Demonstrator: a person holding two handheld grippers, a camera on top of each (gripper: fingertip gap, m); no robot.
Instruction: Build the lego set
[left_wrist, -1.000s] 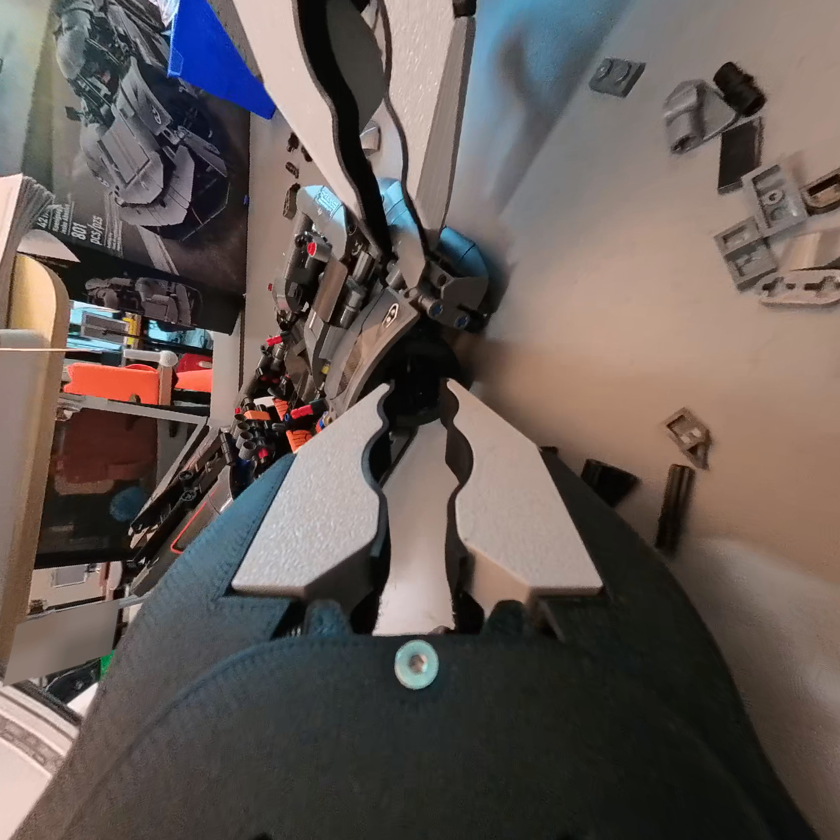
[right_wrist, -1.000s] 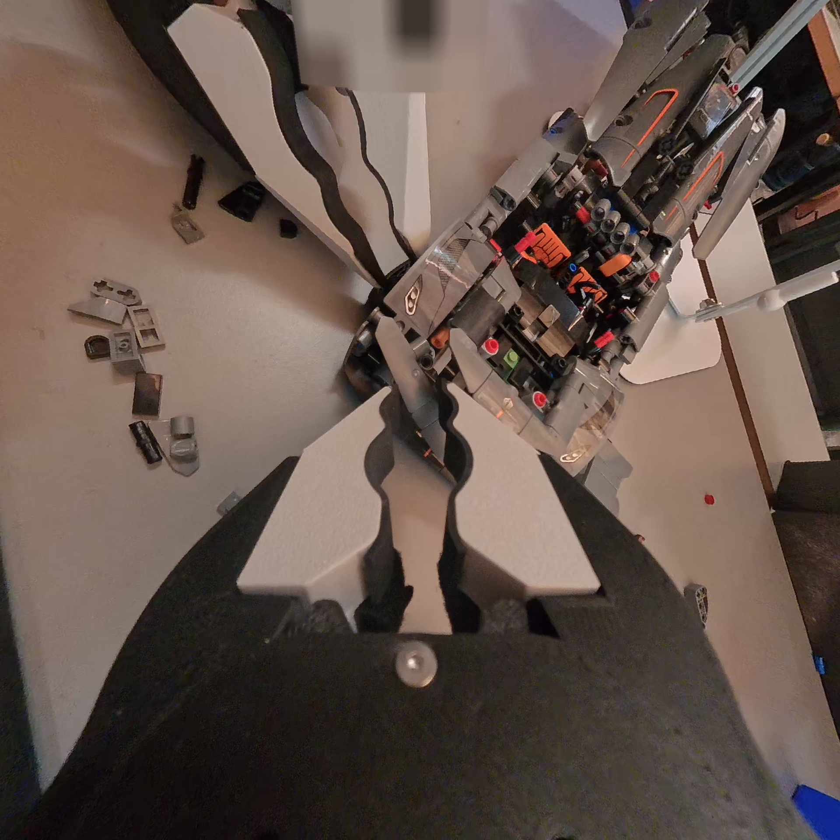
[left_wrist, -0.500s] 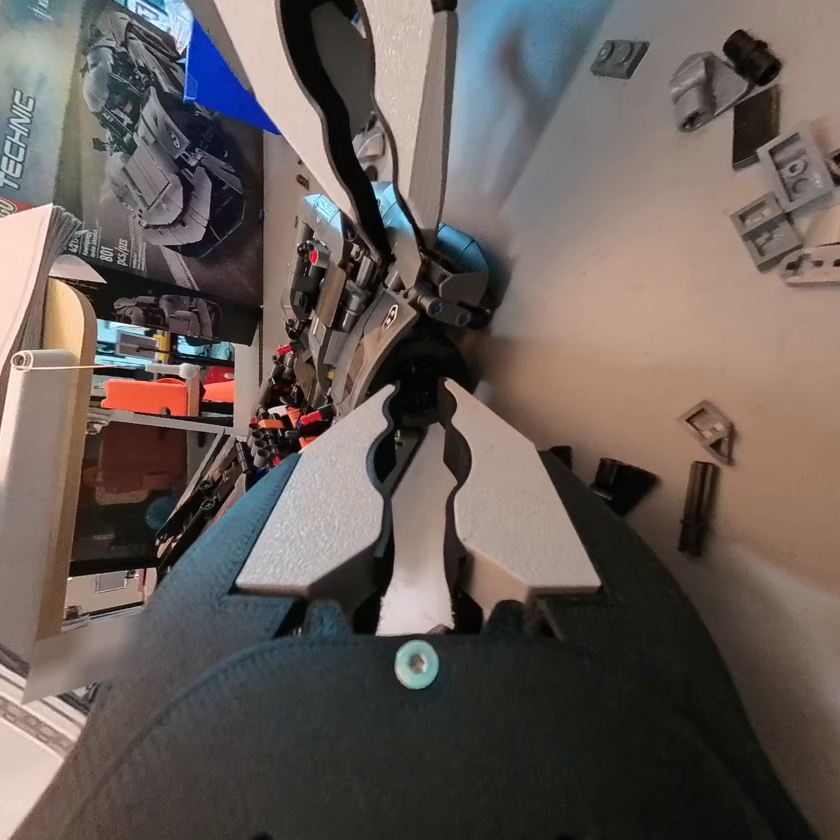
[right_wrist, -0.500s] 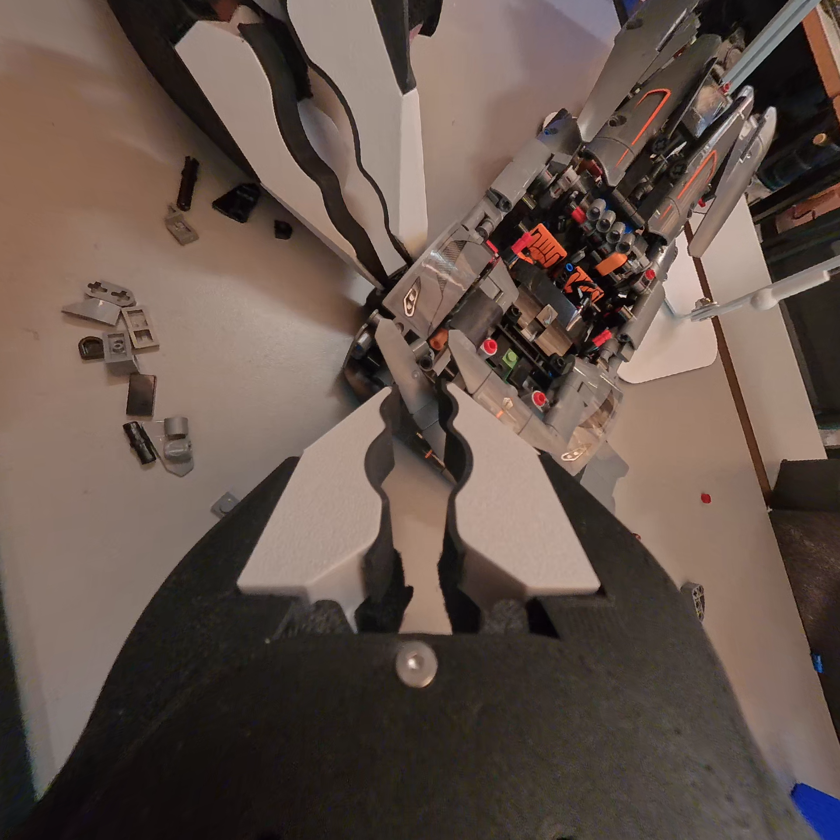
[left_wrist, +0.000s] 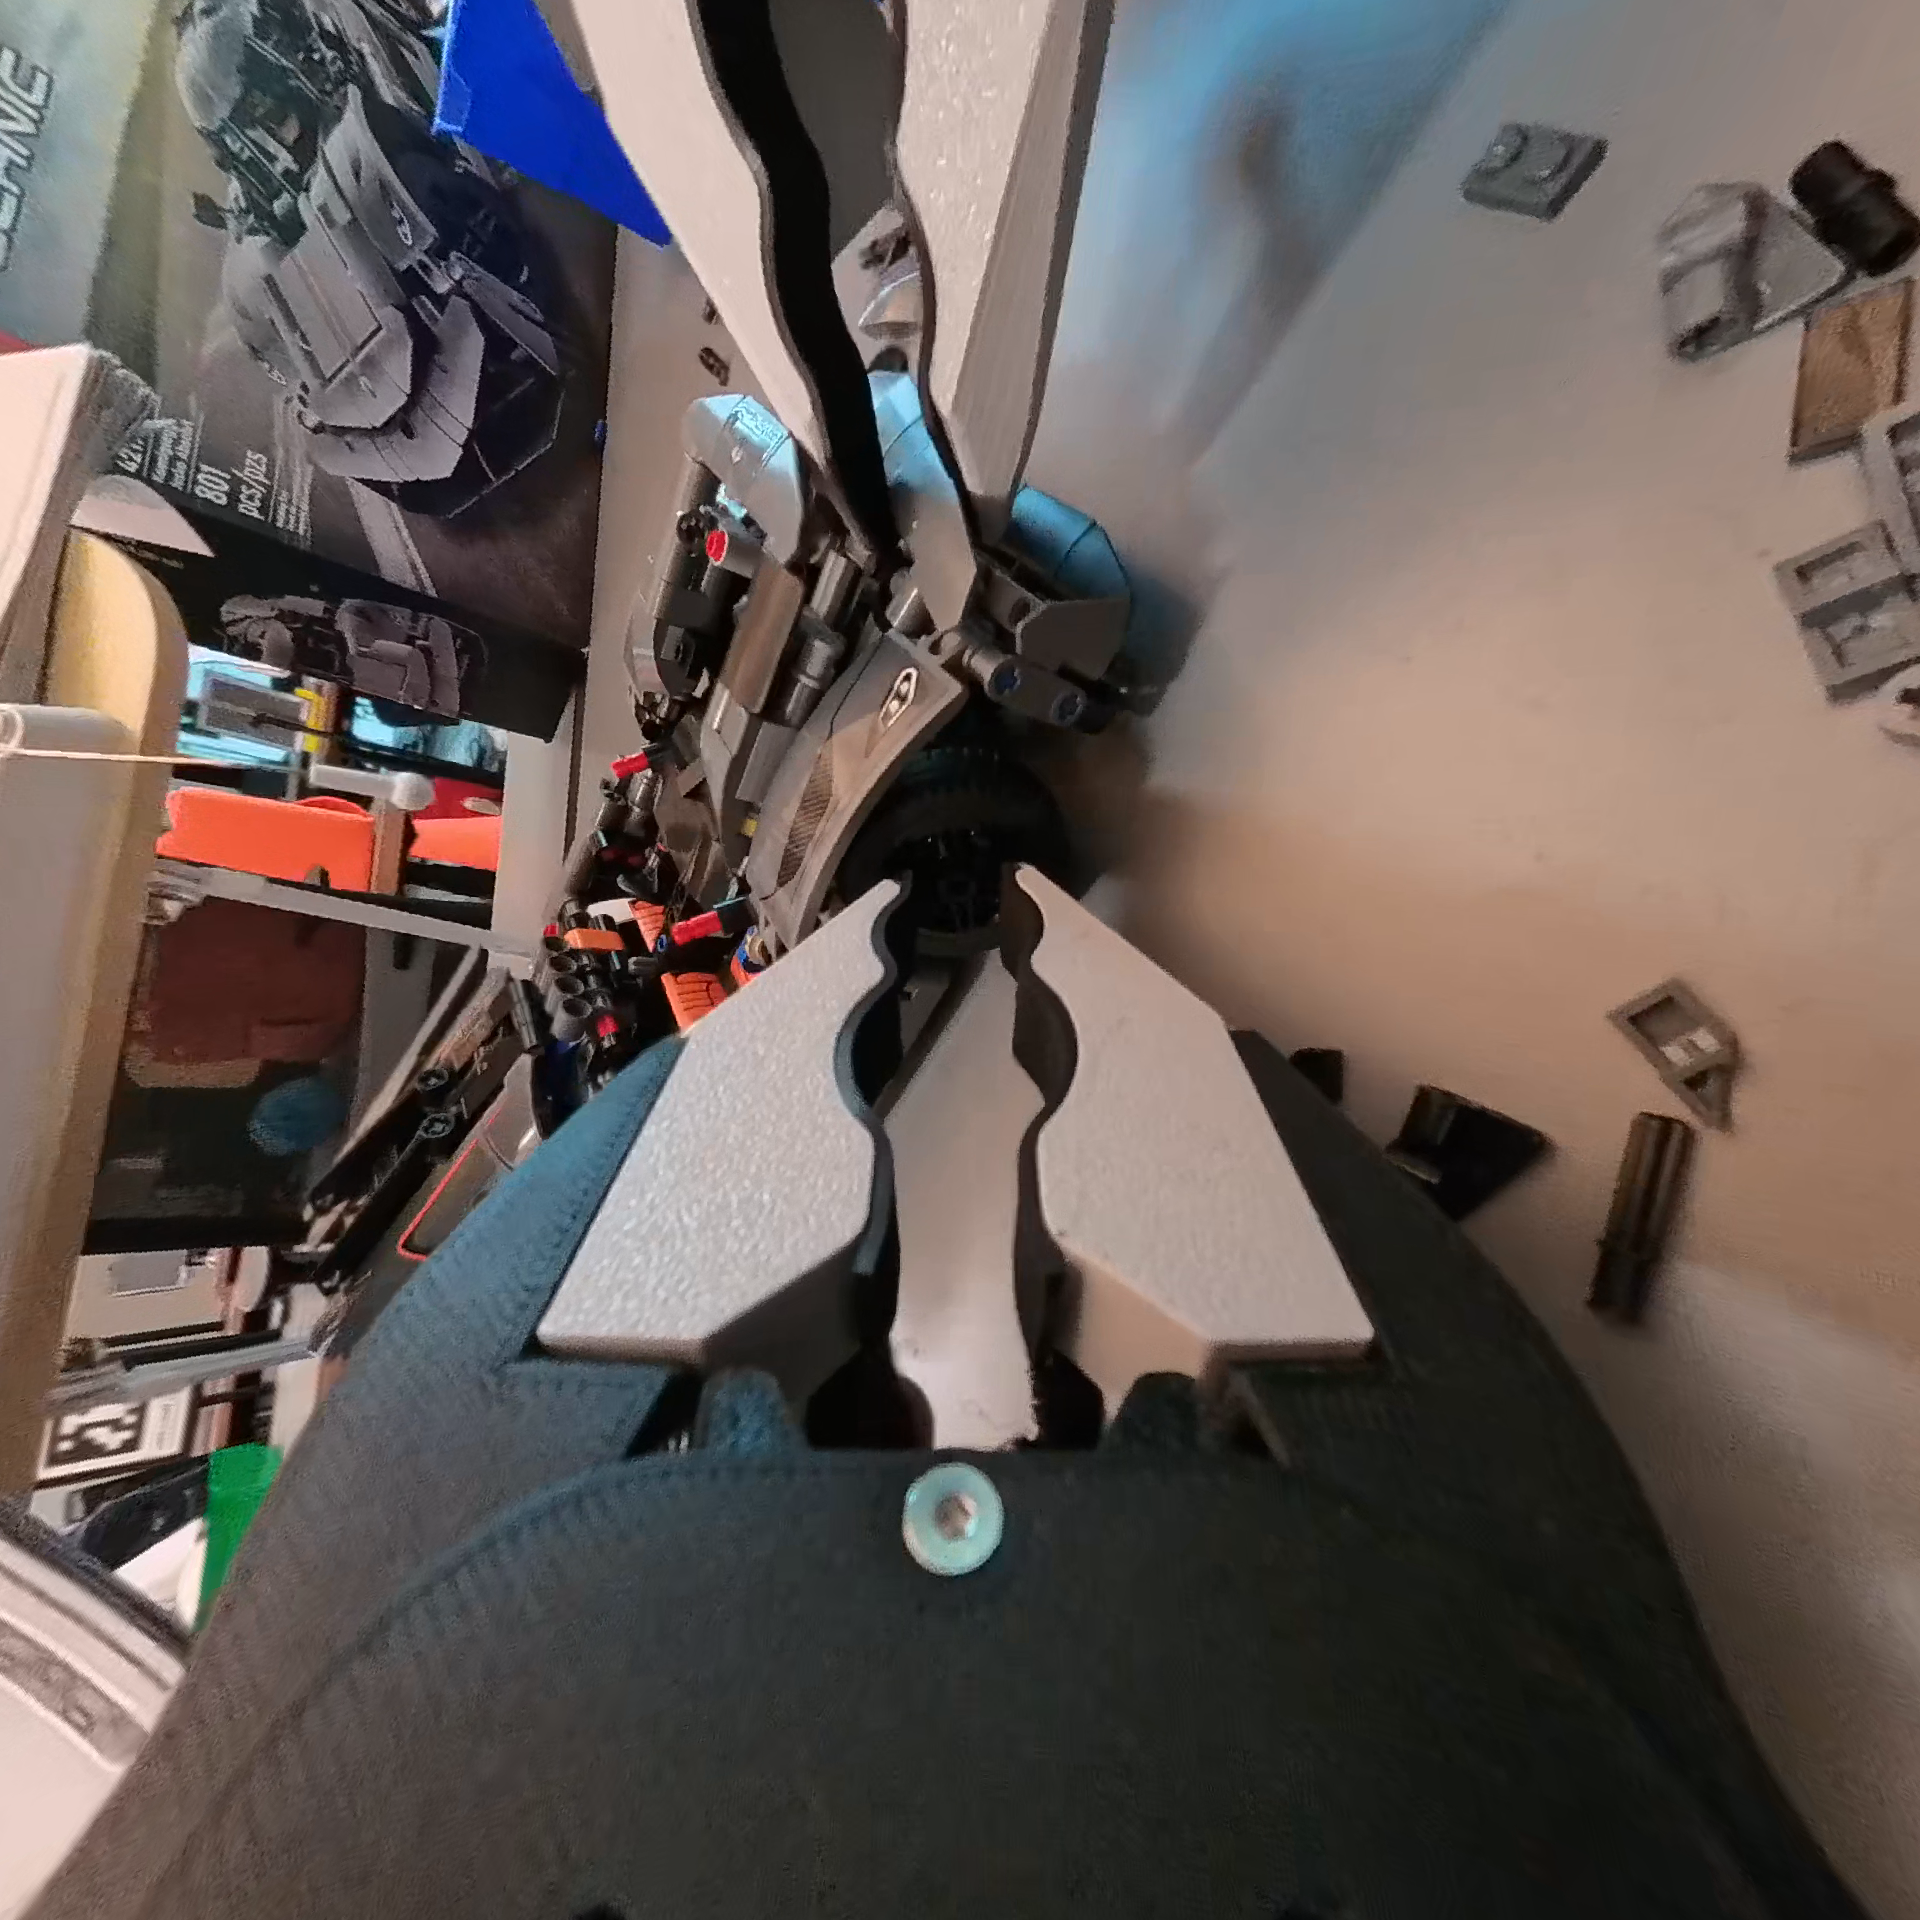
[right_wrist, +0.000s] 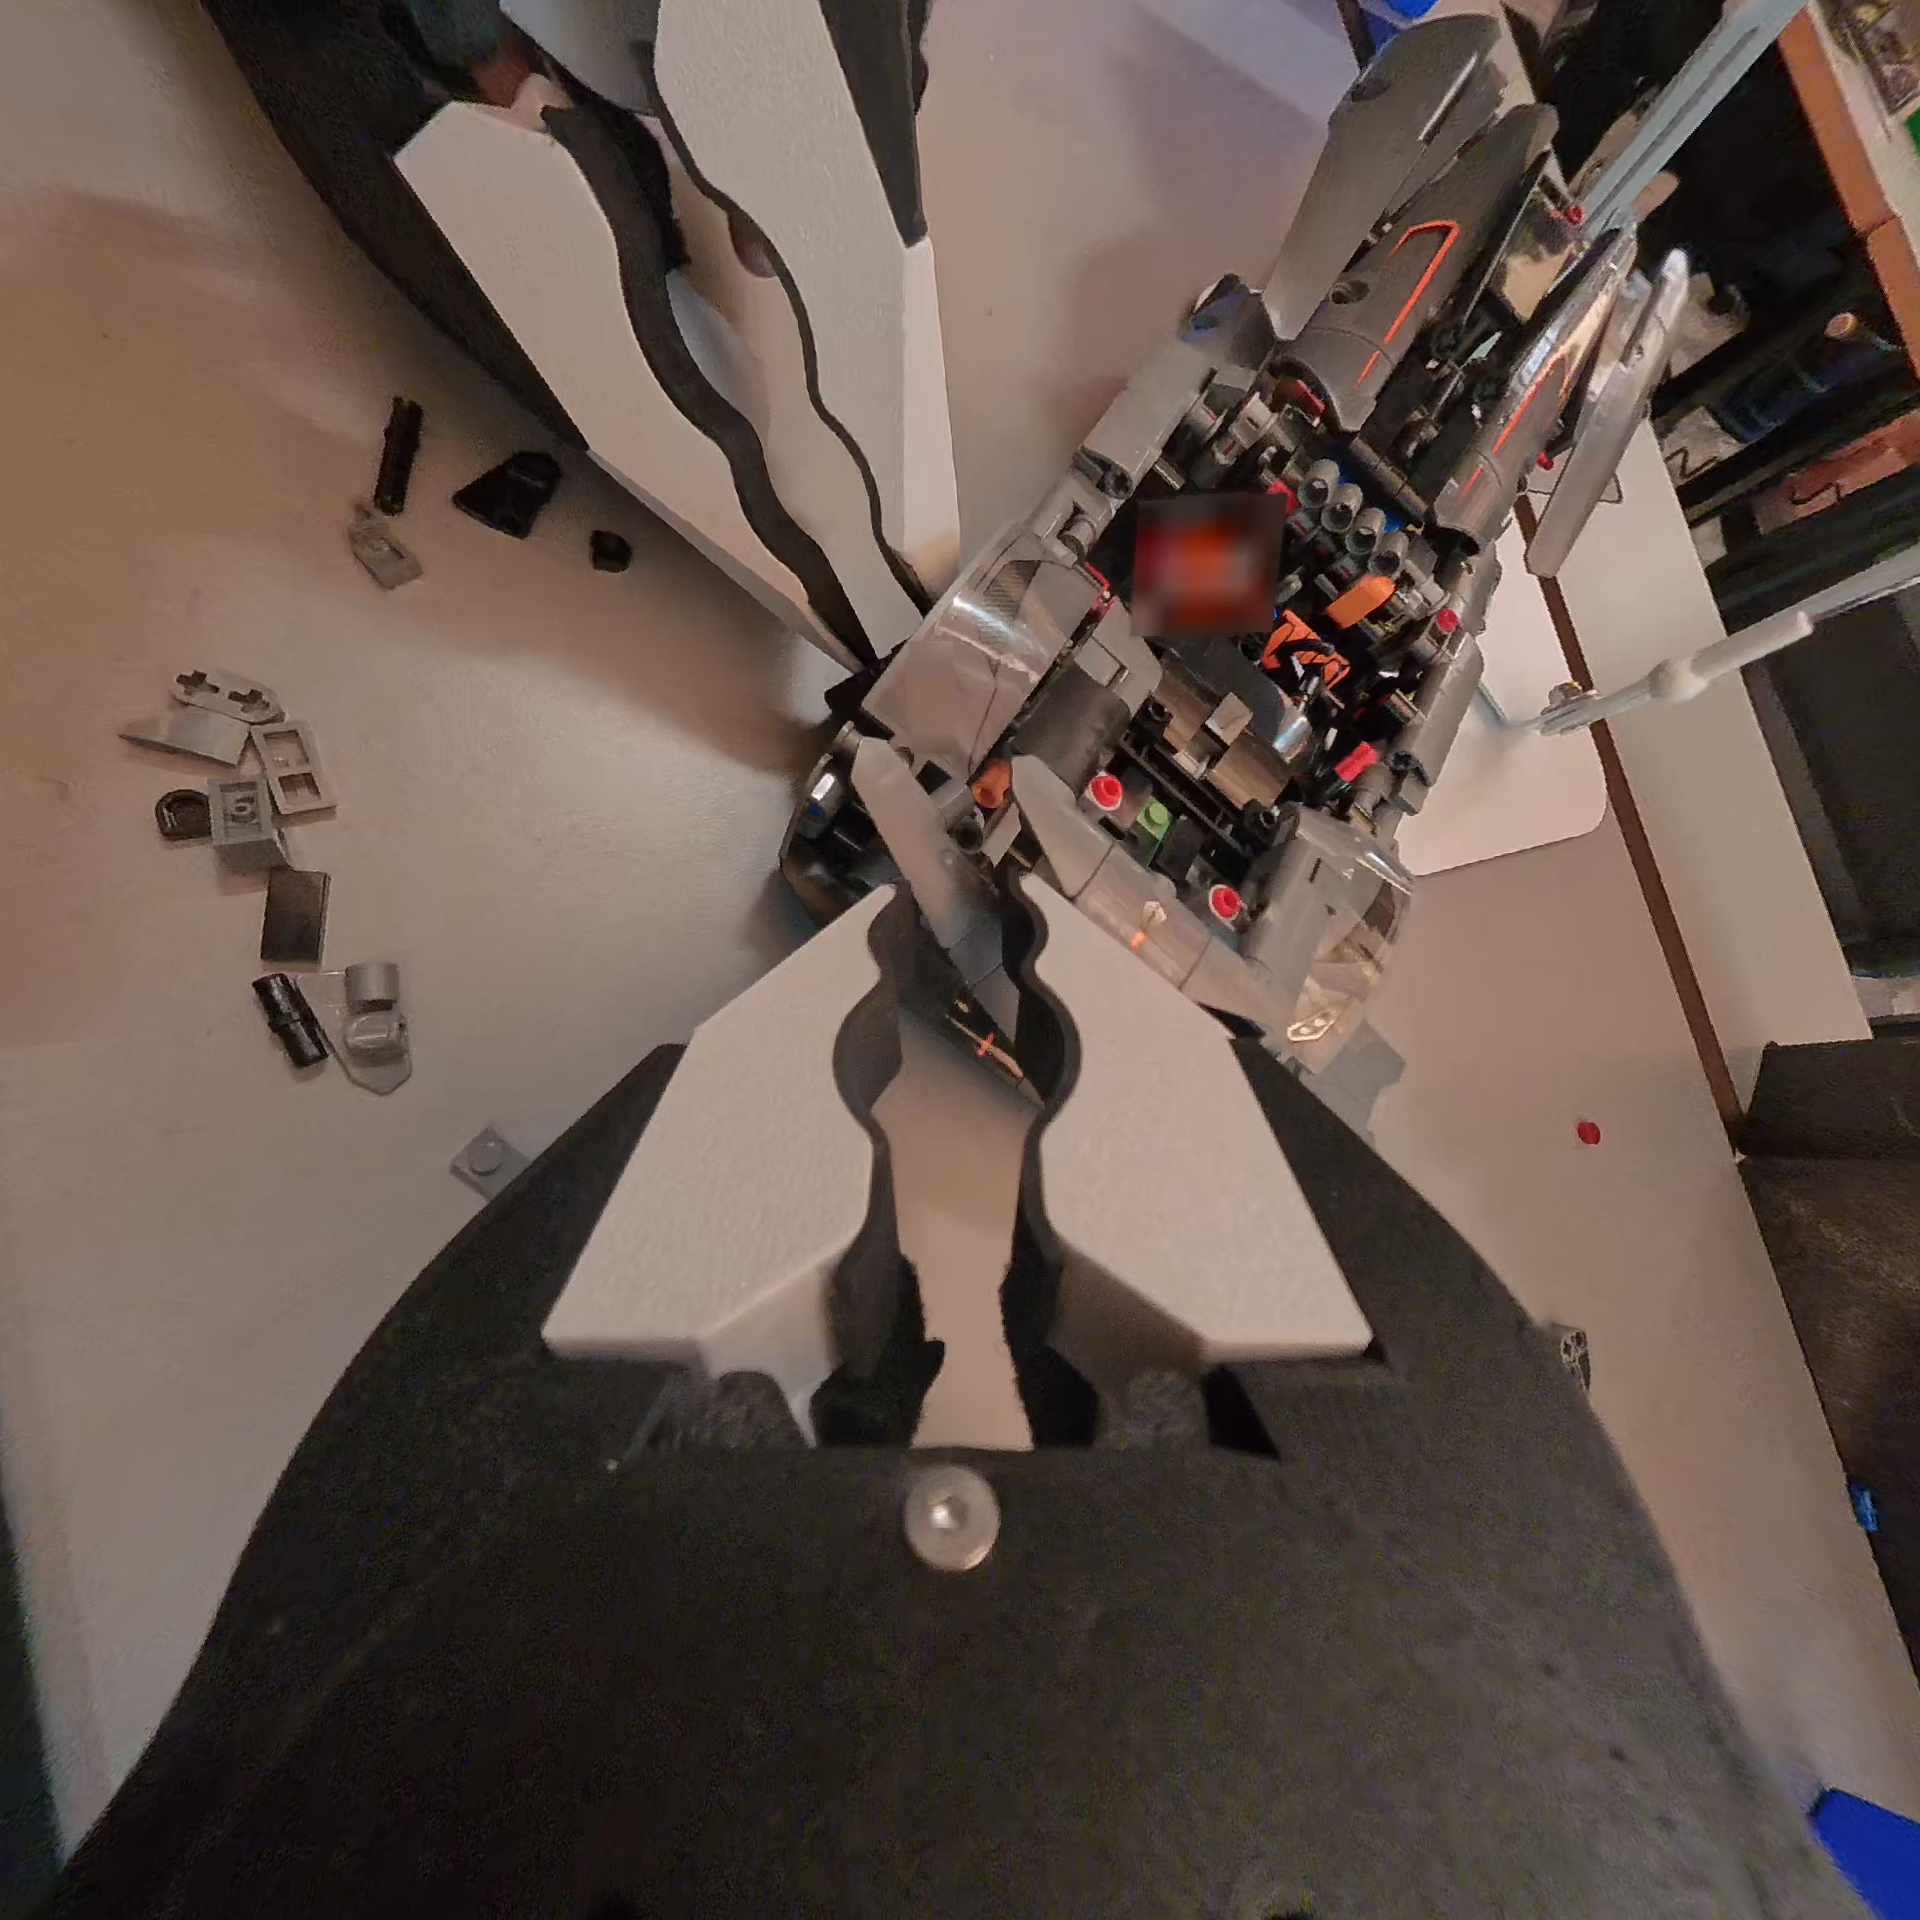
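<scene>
Left hand-held gripper (left_wrist: 951, 904) is reaching in low along the surface (left_wrist: 1455, 727), fingers narrowly parted, tips lying against the black front wheel (left_wrist: 956, 831) of the lego car (left_wrist: 810, 665); whether they are pinching it, cannot tell. Right hand-held gripper (right_wrist: 956, 904) is coming in from the opposite side, fingers clamped on a slim grey panel (right_wrist: 925, 842) at the car's nose.

Each gripper's dark body is filling the lower half of its own view and hiding the surface beneath. A mosaic patch is covering part of the car's open middle. The left view is blurring toward its edges.

Loose grey and black pieces (right_wrist: 260, 790) are lying scattered left of the car, well apart from it; a few more (right_wrist: 499, 488) are sitting beside the left gripper. A small red piece (right_wrist: 1587, 1132) is lying alone to the right, near the surface's brown edge (right_wrist: 1662, 914). Farthest off, the set's box (left_wrist: 343, 312) is standing behind the car.
</scene>
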